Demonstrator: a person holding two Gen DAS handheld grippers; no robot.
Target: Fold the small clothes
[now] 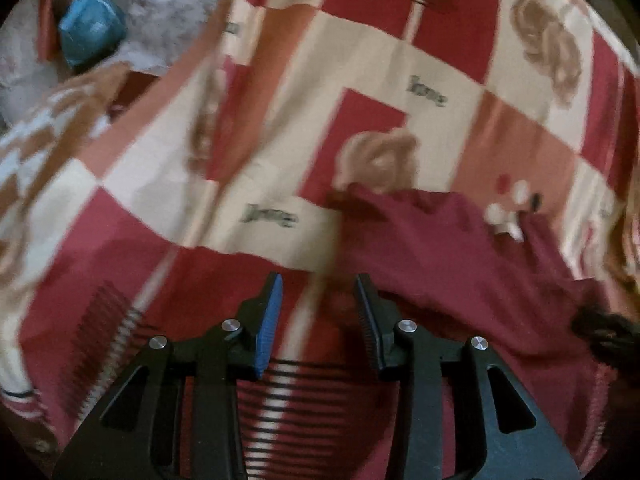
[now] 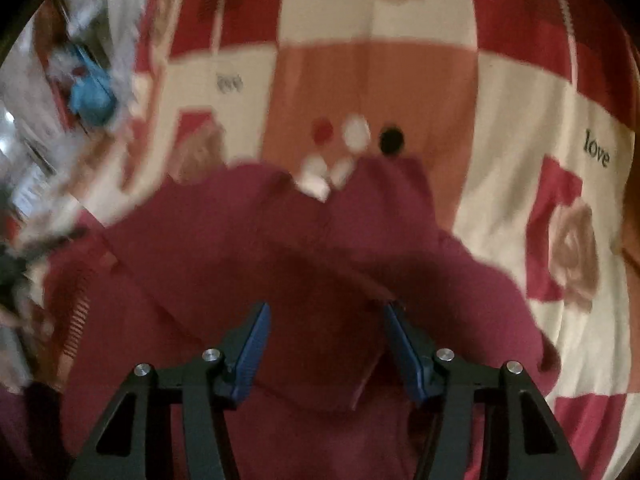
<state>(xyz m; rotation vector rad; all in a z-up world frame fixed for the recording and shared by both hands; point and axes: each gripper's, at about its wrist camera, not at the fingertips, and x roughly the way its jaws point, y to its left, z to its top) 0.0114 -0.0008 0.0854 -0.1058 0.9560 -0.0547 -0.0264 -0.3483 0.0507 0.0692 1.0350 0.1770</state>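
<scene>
Clearly, the maroon garment (image 2: 320,248) is spread on the patterned bedspread (image 2: 520,120) directly under the right gripper (image 2: 326,316), whose jaws are held wide and empty; from the left gripper (image 1: 318,288), likewise wide, it lies rightward.

A home bedroom, it seems: a patchwork bedsheet (image 2: 500,120) in red, cream and terracotta squares printed with roses and "love" covers the surface, household clutter (image 2: 84,92) blurred beyond its edge

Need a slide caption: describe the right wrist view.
Open right gripper over maroon garment on patchwork bedspread.
</scene>
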